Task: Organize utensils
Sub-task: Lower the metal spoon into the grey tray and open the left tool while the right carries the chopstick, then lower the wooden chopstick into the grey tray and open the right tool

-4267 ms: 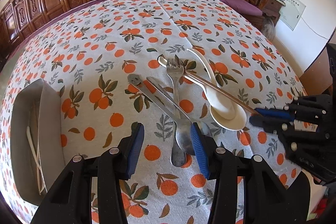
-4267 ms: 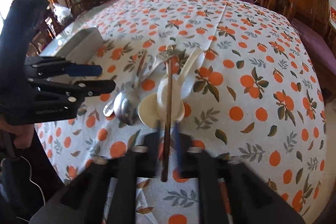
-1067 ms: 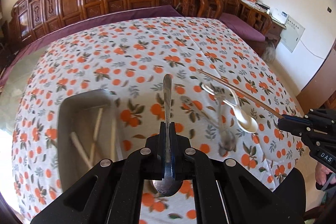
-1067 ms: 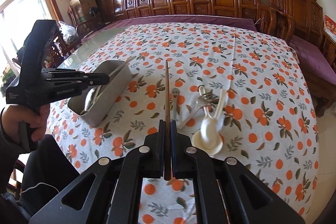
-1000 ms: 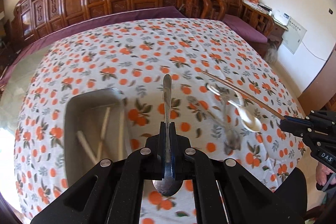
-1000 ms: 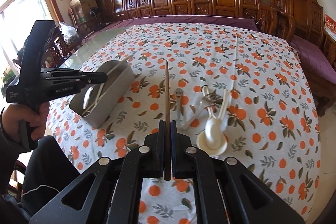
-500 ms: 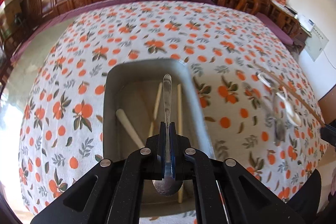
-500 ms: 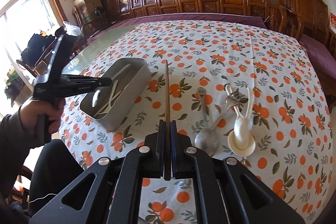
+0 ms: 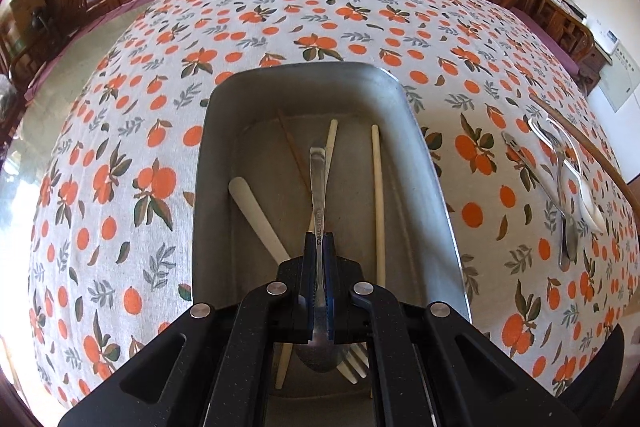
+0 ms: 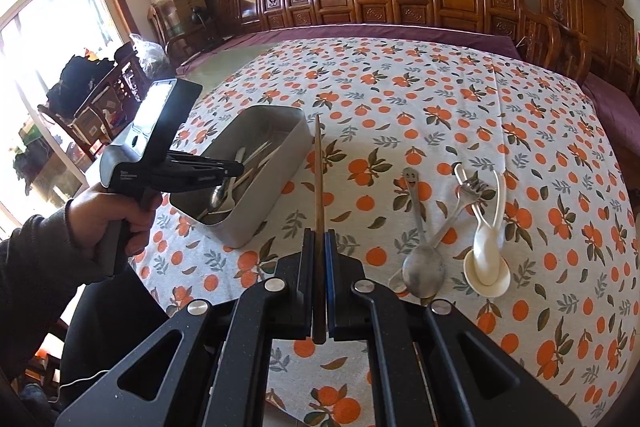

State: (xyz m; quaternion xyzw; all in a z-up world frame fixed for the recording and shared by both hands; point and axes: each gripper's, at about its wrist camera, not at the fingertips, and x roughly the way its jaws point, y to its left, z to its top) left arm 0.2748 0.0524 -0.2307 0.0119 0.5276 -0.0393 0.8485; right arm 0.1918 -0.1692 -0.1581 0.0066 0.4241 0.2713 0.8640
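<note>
the left tongs are clenched on the handle of a stainless steel spoon, holding it over the open grey metal rectangular tray; the spoon's bowl sits back under the tongs and its handle points forward. in the tray lie a pale cream chopstick, a thin brown chopstick, a cream flat-handled utensil and a white fork near the close end. the tray rests on the worktop, which is covered by a cloth printed with oranges and leaves.

the right tongs are clenched on a long dark brown wooden chopstick, which points forward, its tip just beside the tray's near corner in the right wrist view. to the right on the cloth lie a steel spoon with a smiley face on its handle, a metal fork and white ceramic soup spoons, crossing one another in a loose heap, well apart from the tray.
</note>
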